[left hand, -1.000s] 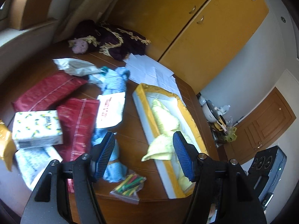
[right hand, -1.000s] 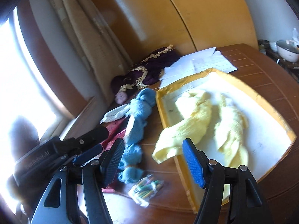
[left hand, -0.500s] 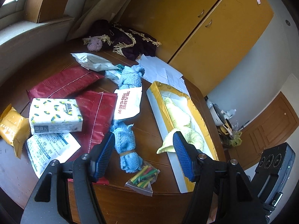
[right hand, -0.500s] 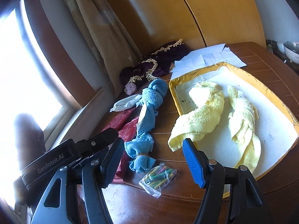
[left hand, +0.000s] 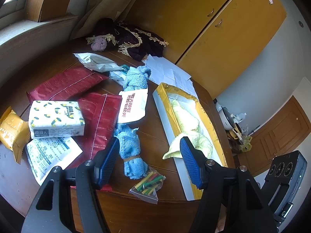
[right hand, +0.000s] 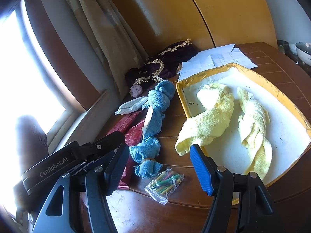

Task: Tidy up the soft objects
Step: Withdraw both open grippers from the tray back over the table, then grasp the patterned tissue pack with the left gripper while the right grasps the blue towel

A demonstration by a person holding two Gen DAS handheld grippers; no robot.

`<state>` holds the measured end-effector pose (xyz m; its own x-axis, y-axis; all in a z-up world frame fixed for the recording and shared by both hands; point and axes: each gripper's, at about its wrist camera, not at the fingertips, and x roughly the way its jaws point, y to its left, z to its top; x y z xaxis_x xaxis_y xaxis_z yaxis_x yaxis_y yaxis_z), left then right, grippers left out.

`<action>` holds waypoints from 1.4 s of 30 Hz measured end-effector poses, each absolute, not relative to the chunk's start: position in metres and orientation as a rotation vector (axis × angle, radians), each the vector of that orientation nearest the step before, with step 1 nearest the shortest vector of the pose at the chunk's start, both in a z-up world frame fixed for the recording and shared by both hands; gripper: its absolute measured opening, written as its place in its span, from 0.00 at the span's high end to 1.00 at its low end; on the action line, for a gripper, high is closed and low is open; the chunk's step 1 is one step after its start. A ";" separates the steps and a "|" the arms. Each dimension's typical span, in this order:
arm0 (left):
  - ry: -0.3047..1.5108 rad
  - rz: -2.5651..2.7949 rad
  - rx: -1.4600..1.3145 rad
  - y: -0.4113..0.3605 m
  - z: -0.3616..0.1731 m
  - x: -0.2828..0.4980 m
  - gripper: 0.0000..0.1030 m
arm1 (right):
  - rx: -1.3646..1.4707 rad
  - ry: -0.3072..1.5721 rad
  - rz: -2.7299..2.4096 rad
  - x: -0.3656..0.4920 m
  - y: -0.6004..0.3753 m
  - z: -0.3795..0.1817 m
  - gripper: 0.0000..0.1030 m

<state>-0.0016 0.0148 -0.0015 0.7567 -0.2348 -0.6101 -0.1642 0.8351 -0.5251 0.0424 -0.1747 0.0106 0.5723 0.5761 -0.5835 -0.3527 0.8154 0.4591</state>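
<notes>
I find my left gripper (left hand: 148, 160) and my right gripper (right hand: 158, 168) both with fingers spread wide and holding nothing, each hanging above the near edge of the wooden table (left hand: 151, 128). The blue towel (left hand: 129, 144), twisted and bound with a band, lies on the table directly ahead between the left fingers, its near end just beside a small bag of coloured sticks (left hand: 148, 183). Two yellow towels (right hand: 213, 114) lie in the white tray (right hand: 287, 134) to the right, one with its end draped over the tray's rim near the right finger of each gripper.
</notes>
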 end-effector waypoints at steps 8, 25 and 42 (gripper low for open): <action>0.723 -0.033 -0.607 0.022 -0.002 -0.002 0.38 | 0.298 0.795 0.557 0.042 -0.168 0.010 0.35; 0.743 -0.019 -0.620 0.027 -0.007 -0.004 0.38 | 0.301 0.810 0.570 0.040 -0.164 0.002 0.35; 0.744 0.080 -0.603 0.048 -0.007 -0.022 0.38 | 0.283 0.820 0.592 0.038 -0.155 -0.001 0.35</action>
<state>-0.0223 0.0478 -0.0067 0.7410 -0.1391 -0.6569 -0.2761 0.8287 -0.4869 0.0378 -0.1554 -0.0015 0.5340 0.5949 -0.6008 -0.3831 0.8037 0.4553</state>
